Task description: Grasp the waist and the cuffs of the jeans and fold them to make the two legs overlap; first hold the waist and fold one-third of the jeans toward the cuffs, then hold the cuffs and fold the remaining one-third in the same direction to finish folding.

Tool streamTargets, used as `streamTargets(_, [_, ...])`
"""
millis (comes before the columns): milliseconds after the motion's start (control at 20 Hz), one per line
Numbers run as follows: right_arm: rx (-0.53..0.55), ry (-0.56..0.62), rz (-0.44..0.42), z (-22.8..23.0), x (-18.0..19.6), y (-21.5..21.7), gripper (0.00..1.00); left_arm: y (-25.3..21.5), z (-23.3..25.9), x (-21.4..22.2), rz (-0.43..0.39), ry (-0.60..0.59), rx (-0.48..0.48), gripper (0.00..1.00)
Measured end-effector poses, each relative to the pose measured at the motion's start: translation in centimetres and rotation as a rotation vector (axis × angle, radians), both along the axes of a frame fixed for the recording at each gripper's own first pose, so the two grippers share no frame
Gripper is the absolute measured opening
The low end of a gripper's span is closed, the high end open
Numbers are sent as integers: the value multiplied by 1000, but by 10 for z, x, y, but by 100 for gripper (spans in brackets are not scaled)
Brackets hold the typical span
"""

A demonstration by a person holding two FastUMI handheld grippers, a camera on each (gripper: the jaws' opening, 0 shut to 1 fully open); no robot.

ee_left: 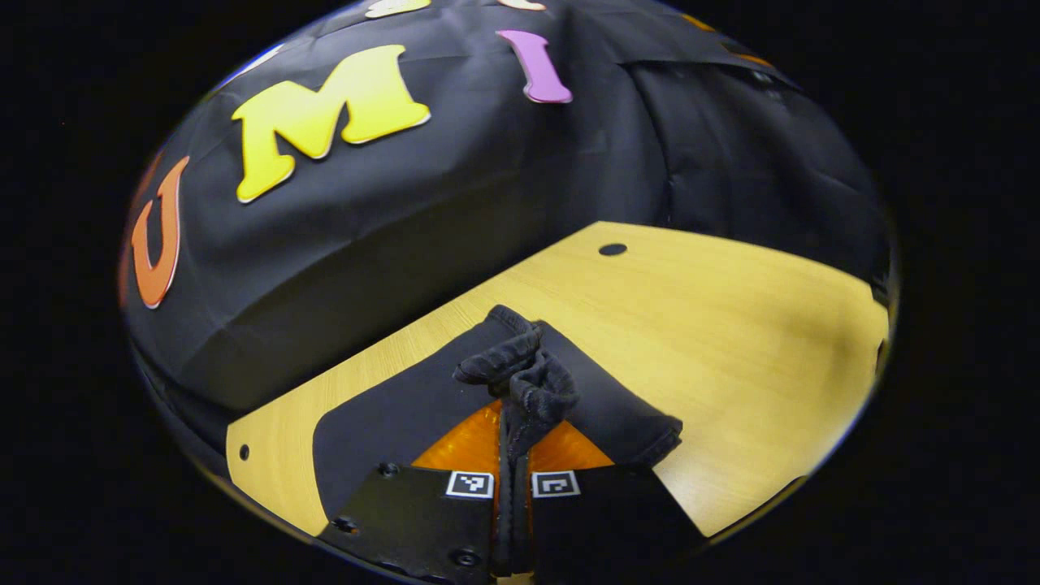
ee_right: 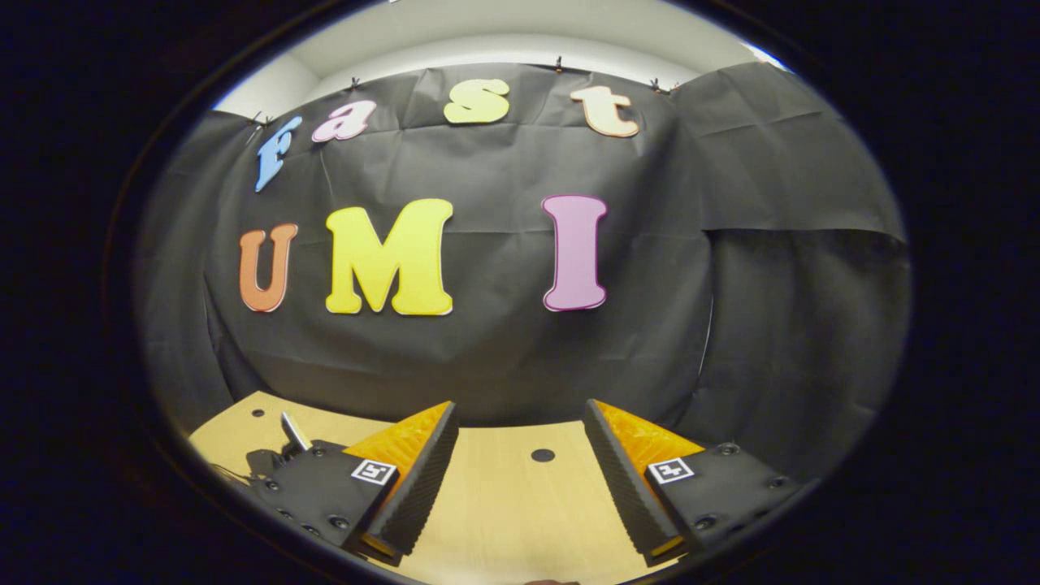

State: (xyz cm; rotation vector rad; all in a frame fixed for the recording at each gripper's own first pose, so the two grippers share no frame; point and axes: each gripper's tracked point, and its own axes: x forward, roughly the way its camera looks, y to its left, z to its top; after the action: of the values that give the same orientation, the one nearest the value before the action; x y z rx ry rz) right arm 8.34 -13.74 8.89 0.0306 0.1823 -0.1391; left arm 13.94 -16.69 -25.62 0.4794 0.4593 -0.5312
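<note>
Left gripper (ee_left: 513, 406) pinching bunched dark jeans (ee_left: 390, 414).

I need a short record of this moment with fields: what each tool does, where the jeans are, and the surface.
left tool: shut on a bunched fold of the jeans
right tool: open, holds nothing, above bare table
jeans: dark cloth, lying on the table ahead of the left tool, partly lifted at the pinch
table: light wood, with a small dark hole
</note>
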Motion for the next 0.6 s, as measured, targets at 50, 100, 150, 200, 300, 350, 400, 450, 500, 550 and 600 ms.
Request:
streamTargets(50, [5,4,3,0,0,1,94,0,-5,-3,-27,-20,44,4])
streamTargets(100, [7,11,5,-2,-1,2,95,0,-11,-5,-51,-40,80,4])
streamTargets(150, [7,14,10,-2,-3,3,94,-1,-14,-4,-71,-56,107,4])
streamTargets(200, [5,16,14,-2,-3,3,96,-3,-17,-3,-85,-61,127,4])
streamTargets(300, [3,18,22,-2,-3,4,95,-2,-16,-5,-98,-65,145,5])
streamTargets(350, [2,17,24,-2,-4,5,96,-4,-17,-7,-113,-62,149,6])
streamTargets(400, [0,18,29,-2,-3,5,95,-4,-19,-7,-119,-73,165,11])
streamTargets(450, [-3,17,31,-2,-3,5,96,-3,-18,-8,-121,-85,175,16])
streamTargets(500, [-6,15,33,-2,-3,5,94,5,-11,-4,-94,-109,186,30])
streamTargets(550, [-6,14,34,-2,-3,5,96,10,-7,-3,-66,-111,182,45])
streamTargets(600, [-2,12,38,-1,-3,6,96,10,-4,-6,-53,-102,158,83])
